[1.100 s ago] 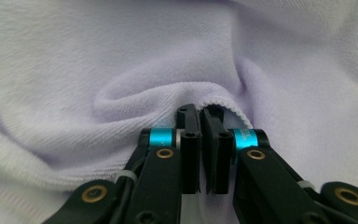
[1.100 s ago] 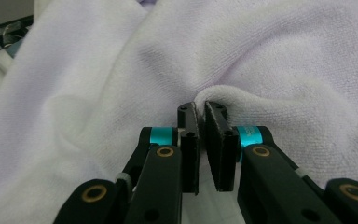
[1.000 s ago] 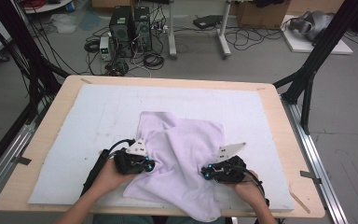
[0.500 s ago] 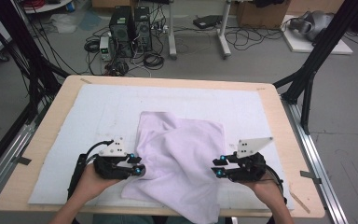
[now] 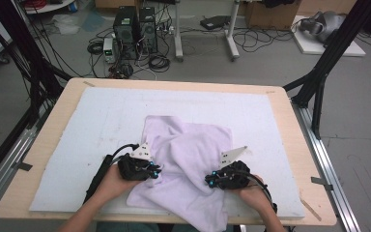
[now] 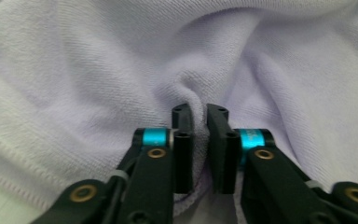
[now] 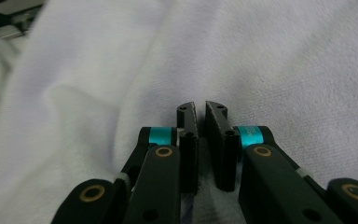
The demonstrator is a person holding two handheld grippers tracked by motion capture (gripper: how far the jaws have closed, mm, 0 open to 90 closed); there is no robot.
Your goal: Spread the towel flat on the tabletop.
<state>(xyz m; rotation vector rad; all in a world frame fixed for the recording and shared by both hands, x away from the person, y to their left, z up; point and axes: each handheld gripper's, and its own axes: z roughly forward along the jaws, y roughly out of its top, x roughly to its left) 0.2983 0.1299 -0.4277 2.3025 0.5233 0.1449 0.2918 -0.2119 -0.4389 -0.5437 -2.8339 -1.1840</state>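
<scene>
A pale lilac towel (image 5: 188, 154) lies rumpled on the white mat, its near edge hanging over the table's front. My left gripper (image 5: 157, 170) rests on the towel's left side and points right. In the left gripper view its jaws (image 6: 199, 112) have just been closing and pinch a raised fold of the towel (image 6: 121, 56). My right gripper (image 5: 210, 182) sits on the towel's right part and points left. Its jaws (image 7: 200, 109) have also just been closing, and they stand almost together on the towel (image 7: 284, 60), with cloth between them.
A white mat (image 5: 101, 121) covers most of the wooden table (image 5: 290, 125). Black frame posts stand at the table's left and right. Computers and cables lie on the floor beyond the far edge.
Half a second ago both grippers stood farther apart at the towel's sides. Both have moved inward onto the towel, and the cloth between them has bunched up.
</scene>
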